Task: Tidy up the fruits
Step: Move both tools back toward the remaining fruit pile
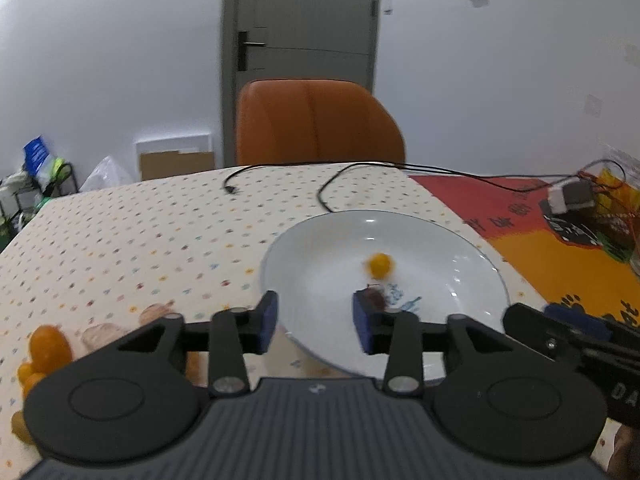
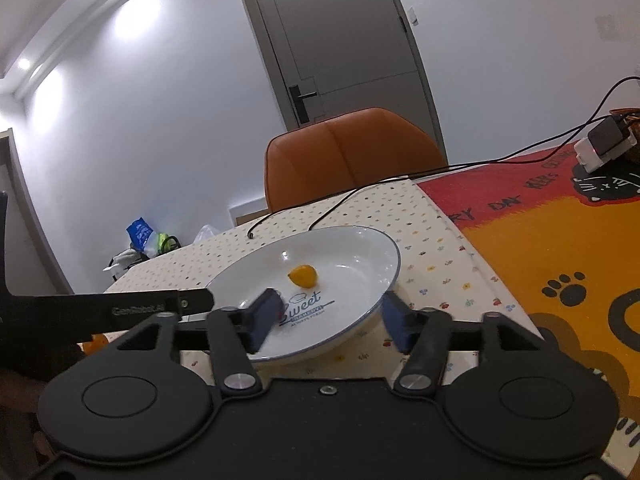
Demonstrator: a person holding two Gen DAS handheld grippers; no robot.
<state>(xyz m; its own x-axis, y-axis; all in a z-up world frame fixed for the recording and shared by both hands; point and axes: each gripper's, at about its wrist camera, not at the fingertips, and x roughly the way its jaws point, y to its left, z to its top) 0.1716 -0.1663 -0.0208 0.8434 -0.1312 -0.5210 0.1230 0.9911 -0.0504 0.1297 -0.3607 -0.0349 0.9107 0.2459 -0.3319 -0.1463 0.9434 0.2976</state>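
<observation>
Left gripper sits level and low over the near rim of the round white ceramic plate, its blue-padded fingers spread wide with nothing between them. In the centre of the left wrist frame, one small orange-yellow kumquat lies on the plate's floor, a bit blurred, just beyond the printed logo. Over at the lower left of that frame, a cluster of loose orange kumquats rests on the dotted cream tablecloth, partly hidden behind the gripper's black body.

Right gripper is tilted, the table slanting up to the right in its view. Its fingers are wide apart too, and empty: the left pad hangs over the plate's inside, the right pad outside the rim, so the plate edge runs between them. Whether either pad touches the plate I cannot tell. The same kumquat shows mid-frame here, above the "Sweet" lettering. The left gripper's black arm pokes in from the left edge of the frame.

An orange leather chair stands behind the table; black cables trail across the cloth toward the red-and-orange cartoon mat on the right.
</observation>
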